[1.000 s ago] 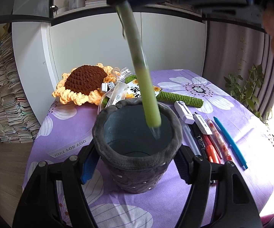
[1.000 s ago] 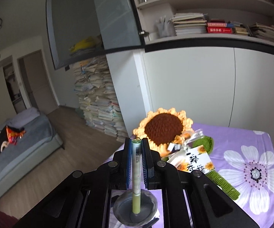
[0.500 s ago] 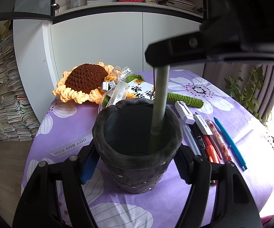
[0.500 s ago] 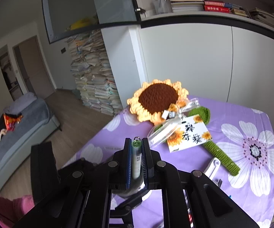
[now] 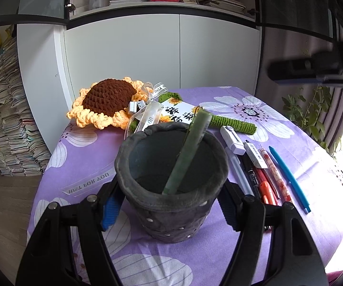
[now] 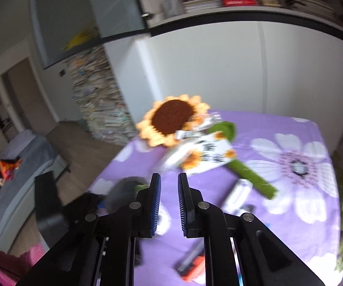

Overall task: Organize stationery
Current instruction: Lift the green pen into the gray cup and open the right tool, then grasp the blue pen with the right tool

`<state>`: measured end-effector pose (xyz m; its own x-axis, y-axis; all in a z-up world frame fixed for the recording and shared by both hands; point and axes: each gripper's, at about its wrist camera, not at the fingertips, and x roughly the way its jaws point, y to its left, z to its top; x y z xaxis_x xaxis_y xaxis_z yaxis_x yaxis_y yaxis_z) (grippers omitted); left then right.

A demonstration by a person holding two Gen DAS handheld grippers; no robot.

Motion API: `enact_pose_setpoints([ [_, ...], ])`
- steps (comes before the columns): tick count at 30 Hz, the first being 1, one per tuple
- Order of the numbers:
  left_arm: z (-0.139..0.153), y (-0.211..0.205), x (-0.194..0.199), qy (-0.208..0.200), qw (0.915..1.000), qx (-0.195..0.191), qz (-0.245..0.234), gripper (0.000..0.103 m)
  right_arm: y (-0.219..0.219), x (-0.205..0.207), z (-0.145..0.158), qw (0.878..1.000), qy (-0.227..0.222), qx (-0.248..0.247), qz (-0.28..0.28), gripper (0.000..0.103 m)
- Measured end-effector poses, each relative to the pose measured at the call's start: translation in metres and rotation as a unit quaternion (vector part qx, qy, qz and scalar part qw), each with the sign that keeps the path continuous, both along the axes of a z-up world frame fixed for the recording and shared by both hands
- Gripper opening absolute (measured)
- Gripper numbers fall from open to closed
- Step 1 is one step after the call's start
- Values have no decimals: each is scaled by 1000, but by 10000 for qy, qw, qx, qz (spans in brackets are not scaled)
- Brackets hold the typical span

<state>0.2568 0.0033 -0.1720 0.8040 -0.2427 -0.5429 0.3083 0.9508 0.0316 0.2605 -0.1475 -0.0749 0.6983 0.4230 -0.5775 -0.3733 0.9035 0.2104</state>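
In the left wrist view, a dark grey soft felt pen cup (image 5: 171, 178) is clamped between the blue-padded jaws of the left gripper (image 5: 169, 205), both pads pressed on its sides. A pale green pen (image 5: 186, 151) is seen standing inside it, leaning on the far rim. Just right of the cup, a row of loose stationery is laid out with long axes pointing away from the camera: a white correction tape (image 5: 232, 139), an orange marker (image 5: 267, 191), a slim blue pen (image 5: 289, 178). Behind the cup a crocheted sunflower (image 5: 109, 103) is laid on the purple floral tablecloth (image 5: 83, 157), with white cabinet doors (image 5: 161, 54) beyond.

In the right wrist view, blurred, the right gripper (image 6: 169, 205) is shown with its jaws opening and nothing between them. The cup is glimpsed to its left, the remaining pens below and right. The right hand is judged the nearer for the coming pick, a grasp taken across a pen's axis.
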Motion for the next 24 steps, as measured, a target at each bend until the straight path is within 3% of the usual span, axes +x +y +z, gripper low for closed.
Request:
enact_pose_setpoints([
  [3,0,0,0,-2,10000,-2,11,70,-36,11,-16,9935,470,-487,-913,24],
  [5,0,0,1,3,10000,-5,18,70,-60,23,-36,9817,1012,-665,-1468,24],
  [8,0,0,0,2,10000,14,22,69,-81,38,-68,9655,1761,-619,-1818,24],
  [10,0,-1,-1,-6,10000,32,19,69,-86,45,-85,9611,2062,-473,-1776,24],
  [24,0,0,0,-15,10000,40,17,69,-74,66,-112,9532,2297,-806,-1794,24],
])
